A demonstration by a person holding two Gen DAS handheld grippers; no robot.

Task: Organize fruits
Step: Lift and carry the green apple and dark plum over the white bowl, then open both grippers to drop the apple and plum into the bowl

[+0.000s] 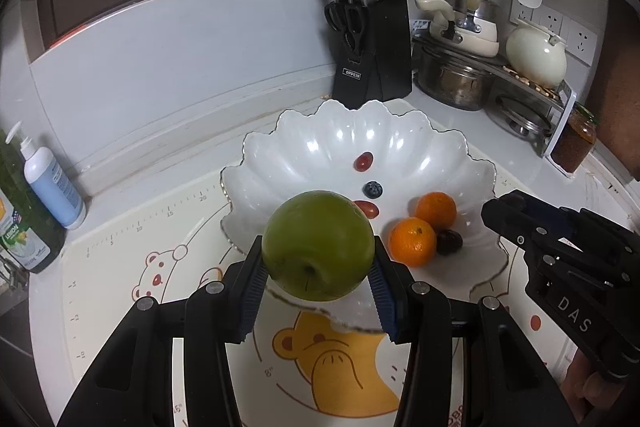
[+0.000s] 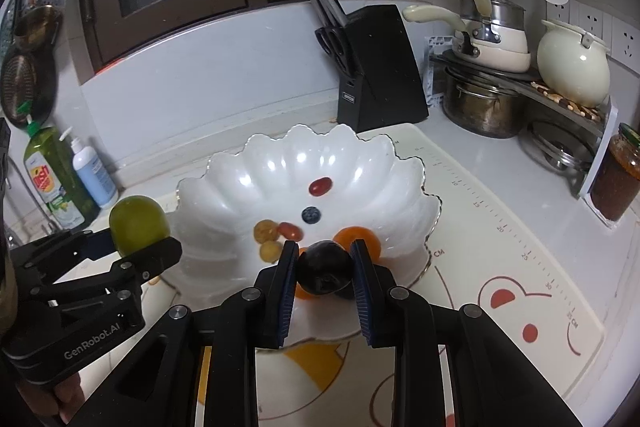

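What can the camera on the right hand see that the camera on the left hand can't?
Only the right camera shows two small yellow fruits in the bowl and the dark plum squeezed in the right gripper. Only the left camera shows a second orange whole. Both show the white bowl, the green apple held by the left gripper, the blueberry and the knife block.

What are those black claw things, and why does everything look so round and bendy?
Each claw is a hand-held gripper that a person carries, one per hand. A small camera on each looks along its two fingers, and its wide lens bends the picture. One picture is from the left hand-held gripper, squeezing a green apple. The other is from the right hand-held gripper, squeezing a dark plum. Below them a white scalloped bowl sits on a bear-printed mat, holding oranges, a blueberry and small red fruits.
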